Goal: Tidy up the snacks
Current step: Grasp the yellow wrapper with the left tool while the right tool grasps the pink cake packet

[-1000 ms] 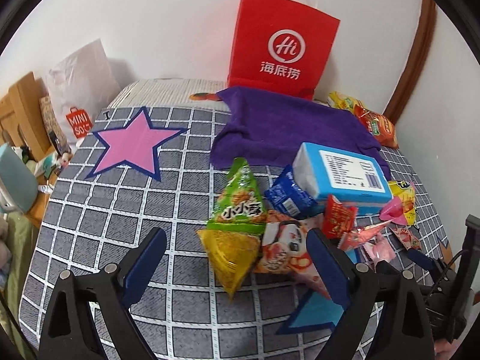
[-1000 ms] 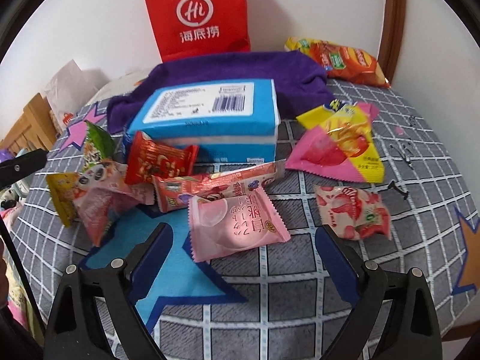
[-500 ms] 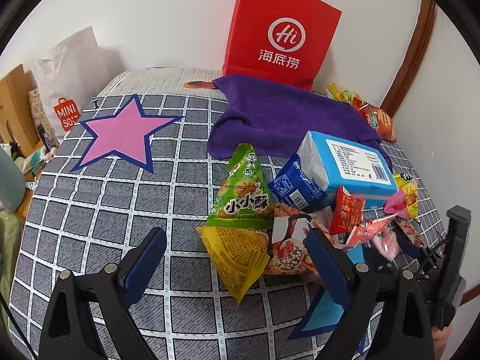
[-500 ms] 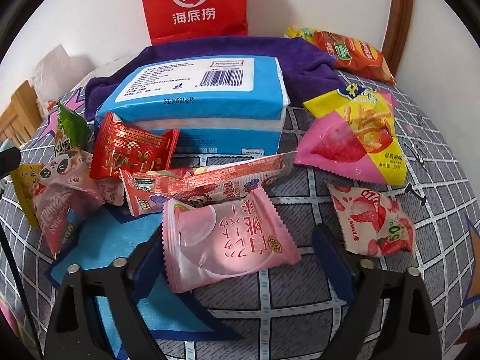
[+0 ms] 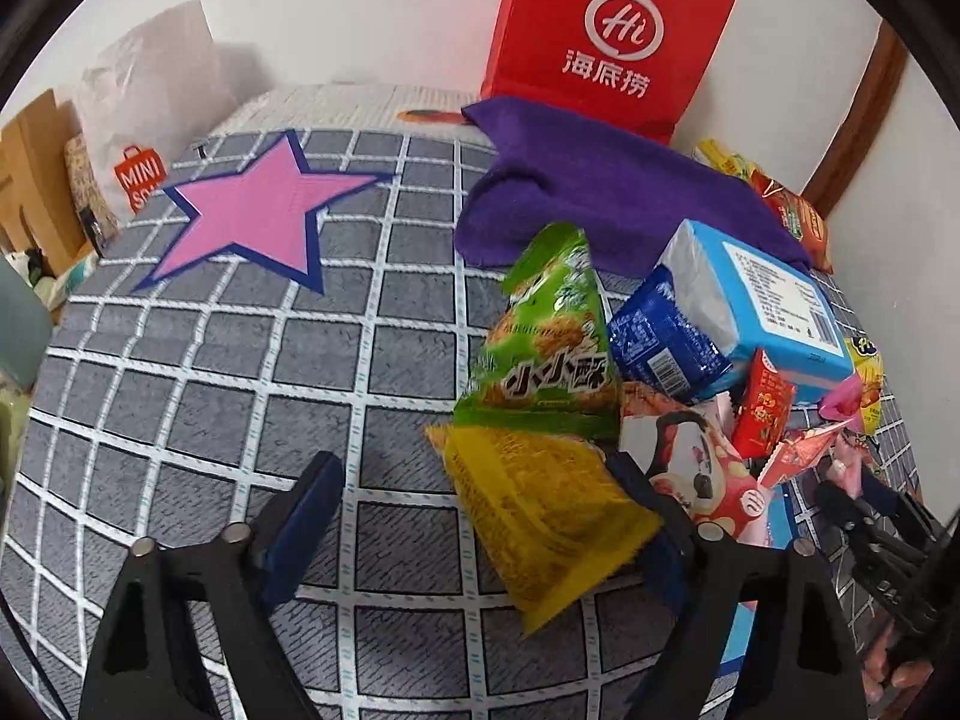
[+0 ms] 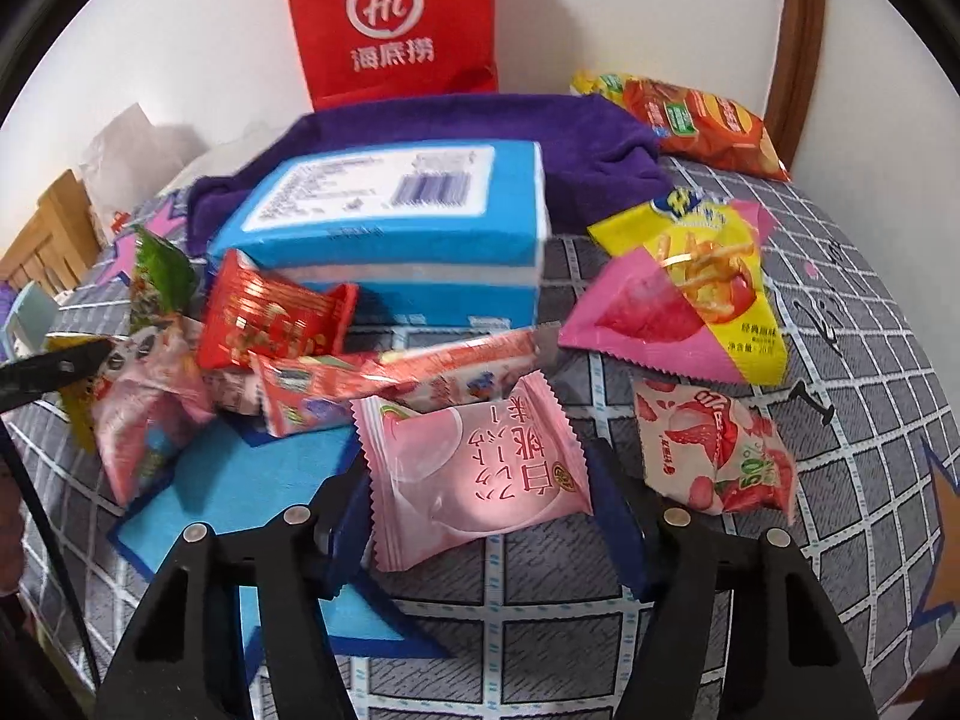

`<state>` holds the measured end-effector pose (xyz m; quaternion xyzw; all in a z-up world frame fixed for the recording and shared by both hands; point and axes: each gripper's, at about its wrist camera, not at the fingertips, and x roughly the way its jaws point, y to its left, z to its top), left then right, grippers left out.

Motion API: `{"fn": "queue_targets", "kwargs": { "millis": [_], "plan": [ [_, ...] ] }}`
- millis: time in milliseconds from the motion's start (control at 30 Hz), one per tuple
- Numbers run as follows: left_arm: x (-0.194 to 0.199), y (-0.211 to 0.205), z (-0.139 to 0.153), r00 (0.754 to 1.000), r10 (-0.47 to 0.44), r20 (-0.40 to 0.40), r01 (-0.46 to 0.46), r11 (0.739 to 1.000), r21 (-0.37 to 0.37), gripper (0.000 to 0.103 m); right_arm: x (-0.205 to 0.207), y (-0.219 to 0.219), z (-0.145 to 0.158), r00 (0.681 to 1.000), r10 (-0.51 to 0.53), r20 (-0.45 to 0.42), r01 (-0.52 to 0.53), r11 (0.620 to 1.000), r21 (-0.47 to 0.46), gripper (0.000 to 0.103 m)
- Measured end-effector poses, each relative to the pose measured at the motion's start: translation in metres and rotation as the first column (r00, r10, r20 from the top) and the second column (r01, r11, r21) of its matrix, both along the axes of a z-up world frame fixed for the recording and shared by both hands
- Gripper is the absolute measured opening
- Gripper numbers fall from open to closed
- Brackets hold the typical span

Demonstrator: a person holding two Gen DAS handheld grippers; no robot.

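Between my right gripper [image 6: 480,516] fingers, spread wide, lies a pale pink packet [image 6: 474,474] flat on the grid cloth [image 6: 600,648]. My left gripper [image 5: 480,516] gapes too, its right finger touching a yellow packet [image 5: 540,516] below the green one [image 5: 552,336].
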<state>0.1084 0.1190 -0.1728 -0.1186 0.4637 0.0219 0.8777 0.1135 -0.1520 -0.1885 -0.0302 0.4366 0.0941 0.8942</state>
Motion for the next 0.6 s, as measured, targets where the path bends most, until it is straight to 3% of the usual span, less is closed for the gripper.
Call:
{"fn": "queue_targets", "kwargs": {
  "millis": [133,200,333,600],
  "plan": [
    [0.002,-0.003,-0.002,1.0,-0.031,0.004,0.031,0.999,-0.034,0.062,-0.006,0.003,0.014,0.999,0.022,0.03,-0.022,1.0,0.02,0.065],
    [0.002,-0.006,0.001,0.999,-0.053,0.009,0.053,0.998,-0.038,0.045,-0.007,0.003,0.018,0.999,0.027,0.038,-0.028,0.999,0.028,0.065],
    [-0.001,-0.008,0.011,0.999,-0.042,0.019,0.042,0.999,0.008,0.041,-0.01,0.001,0.028,0.998,0.036,0.048,-0.038,0.998,0.051,0.065],
    [-0.007,0.002,0.036,0.999,-0.028,0.044,0.027,1.0,0.012,0.041,-0.012,-0.002,0.046,0.997,0.039,0.071,-0.044,0.996,0.072,0.065]
  ]
}}
